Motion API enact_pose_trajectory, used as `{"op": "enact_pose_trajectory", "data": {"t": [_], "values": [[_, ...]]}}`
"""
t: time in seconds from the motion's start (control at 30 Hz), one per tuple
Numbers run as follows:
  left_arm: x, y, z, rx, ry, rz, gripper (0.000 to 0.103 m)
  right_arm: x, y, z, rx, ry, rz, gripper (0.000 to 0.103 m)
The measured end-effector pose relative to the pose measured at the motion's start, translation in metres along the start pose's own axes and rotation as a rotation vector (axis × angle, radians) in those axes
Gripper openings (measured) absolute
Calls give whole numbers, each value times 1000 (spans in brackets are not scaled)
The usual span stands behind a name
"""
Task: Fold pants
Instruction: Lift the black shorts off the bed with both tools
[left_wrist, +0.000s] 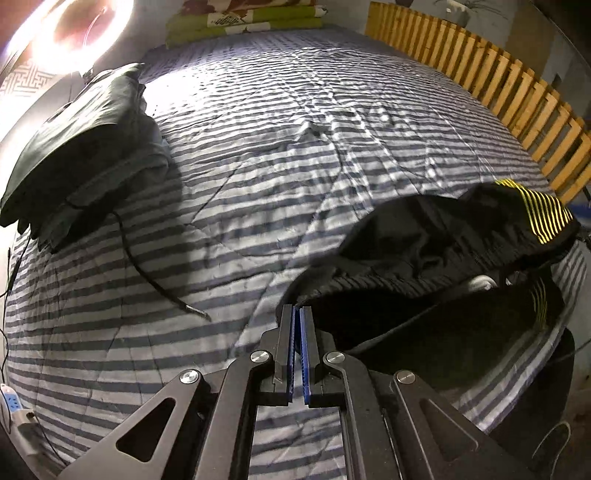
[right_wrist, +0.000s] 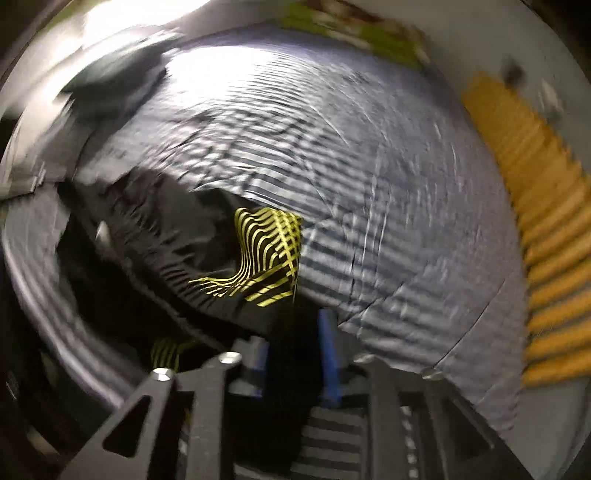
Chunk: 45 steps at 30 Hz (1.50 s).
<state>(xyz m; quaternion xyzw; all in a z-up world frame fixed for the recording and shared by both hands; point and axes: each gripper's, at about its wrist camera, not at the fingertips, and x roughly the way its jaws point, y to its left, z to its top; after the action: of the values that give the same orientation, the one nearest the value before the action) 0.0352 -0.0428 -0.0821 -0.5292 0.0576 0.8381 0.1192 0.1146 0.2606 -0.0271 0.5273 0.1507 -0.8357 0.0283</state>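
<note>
Black pants (left_wrist: 424, 236) with yellow-striped side panels hang lifted over the near right of the striped bed. My left gripper (left_wrist: 297, 314) is shut, its blue pads pinching the edge of the ribbed waistband at its left end. In the blurred right wrist view, the same pants (right_wrist: 177, 236) spread to the left with a yellow stripe patch (right_wrist: 269, 251) showing. My right gripper (right_wrist: 295, 343) has black cloth filling the gap between its blue pads (right_wrist: 328, 339) and holds the pants' other side. The legs drop out of sight below the bed edge.
A striped sheet (left_wrist: 277, 147) covers the bed. A stack of folded dark clothes (left_wrist: 81, 147) lies at the left with a black cord (left_wrist: 155, 284) trailing from it. Folded green bedding (left_wrist: 243, 22) sits at the far end, and a wooden slat rail (left_wrist: 498, 77) runs along the right. A power strip (left_wrist: 14, 410) lies near left.
</note>
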Motion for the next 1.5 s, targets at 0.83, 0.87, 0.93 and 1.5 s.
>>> {"op": "enact_pose_trajectory", "data": {"t": [0.83, 0.87, 0.93, 1.5], "values": [[2, -12, -18, -30, 22, -12, 3, 44, 24, 28, -258, 85, -73, 2], [-9, -10, -14, -28, -2, -8, 3, 37, 18, 30, -228, 63, -69, 2], [-34, -6, -2, -26, -63, -3, 3, 11, 3, 35, -130, -5, -45, 1], [-361, -20, 58, 82, -653, -36, 3, -297, -68, 48, 305, -646, -38, 1]]}}
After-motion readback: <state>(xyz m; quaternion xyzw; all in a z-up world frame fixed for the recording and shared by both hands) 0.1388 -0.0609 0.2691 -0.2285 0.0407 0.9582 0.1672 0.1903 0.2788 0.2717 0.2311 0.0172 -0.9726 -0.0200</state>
